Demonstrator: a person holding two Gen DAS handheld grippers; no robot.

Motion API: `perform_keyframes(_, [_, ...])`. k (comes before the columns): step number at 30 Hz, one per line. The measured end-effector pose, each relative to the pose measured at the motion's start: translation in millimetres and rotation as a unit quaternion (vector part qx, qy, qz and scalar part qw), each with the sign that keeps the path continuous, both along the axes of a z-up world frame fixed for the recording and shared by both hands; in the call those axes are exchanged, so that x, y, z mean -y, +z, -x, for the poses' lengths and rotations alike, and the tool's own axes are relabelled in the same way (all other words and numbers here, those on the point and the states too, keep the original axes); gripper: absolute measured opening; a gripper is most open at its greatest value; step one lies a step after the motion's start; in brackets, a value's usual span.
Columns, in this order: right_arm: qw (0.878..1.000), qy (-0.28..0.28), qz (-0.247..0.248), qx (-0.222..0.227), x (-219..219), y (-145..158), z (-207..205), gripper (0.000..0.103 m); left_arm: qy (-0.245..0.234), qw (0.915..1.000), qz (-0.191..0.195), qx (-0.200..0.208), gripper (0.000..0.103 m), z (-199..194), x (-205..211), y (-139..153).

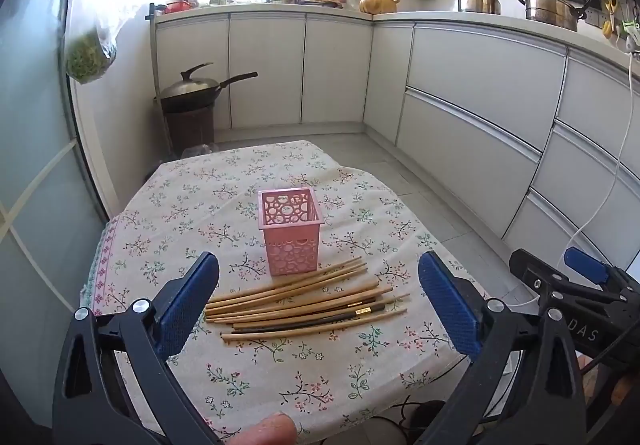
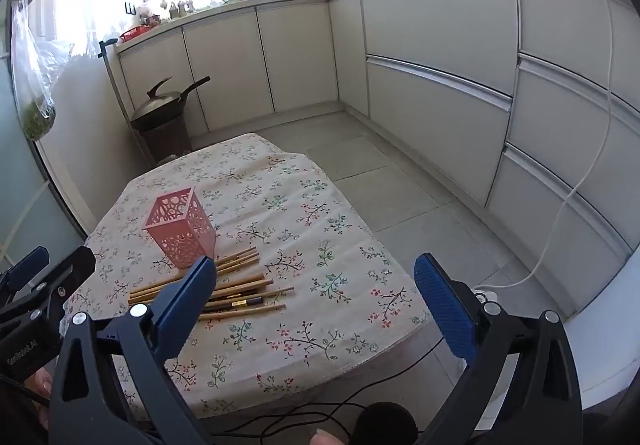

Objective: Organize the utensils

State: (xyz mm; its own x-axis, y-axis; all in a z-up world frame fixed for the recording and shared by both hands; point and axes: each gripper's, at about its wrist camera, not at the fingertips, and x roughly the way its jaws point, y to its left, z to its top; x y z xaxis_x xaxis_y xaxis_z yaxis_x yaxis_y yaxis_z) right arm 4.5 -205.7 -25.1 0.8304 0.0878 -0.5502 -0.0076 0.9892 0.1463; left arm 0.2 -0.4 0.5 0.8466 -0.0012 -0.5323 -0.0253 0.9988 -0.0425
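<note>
claws first: the left claw [image 1: 318, 299] and right claw [image 2: 316, 299] both hang wide open, holding nothing, near the table [image 1: 180, 205] edge. chopsticks [image 1: 304, 301] lie scattered just past them, the empty pink holder [image 1: 290, 231] upright just beyond. best to pinch one stick mid-length, then tip it in.

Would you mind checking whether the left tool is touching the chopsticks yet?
Apart. In the left wrist view, the left tool hangs open above the table, with floral cloth visible between its pads and the chopsticks.

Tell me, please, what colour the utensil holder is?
Pink, with circular cut-outs; the left wrist view shows it best.
</note>
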Motion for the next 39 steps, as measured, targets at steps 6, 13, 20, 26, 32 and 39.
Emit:
perform_keyframes(6, [1.000, 0.002, 0.001, 0.004, 0, 0, 6, 0.096, 0.001, 1.0000, 0.002, -0.003, 0.096, -1, 2, 2])
perform_keyframes(13, [1.000, 0.003, 0.000, 0.006, 0, 1, 11, 0.096, 0.001, 1.0000, 0.001, 0.002, 0.096, 3, -2, 4])
perform_keyframes(20, [1.000, 0.002, -0.003, 0.008, 1, 2, 13, 0.096, 0.000, 1.0000, -0.002, 0.006, 0.096, 4, 3, 5])
perform_keyframes(26, [1.000, 0.000, -0.005, 0.008, 2, 2, 13, 0.096, -0.001, 0.9999, -0.004, 0.012, 0.096, 4, 3, 7])
perform_keyframes(32, [1.000, 0.000, -0.006, 0.008, 2, 2, 14, 0.096, 0.000, 0.9999, 0.000, 0.012, 0.096, 4, 2, 8])
perform_keyframes(39, [1.000, 0.000, -0.006, 0.007, 2, 2, 14, 0.096, -0.001, 0.9998, -0.002, 0.020, 0.096, 5, 2, 8])
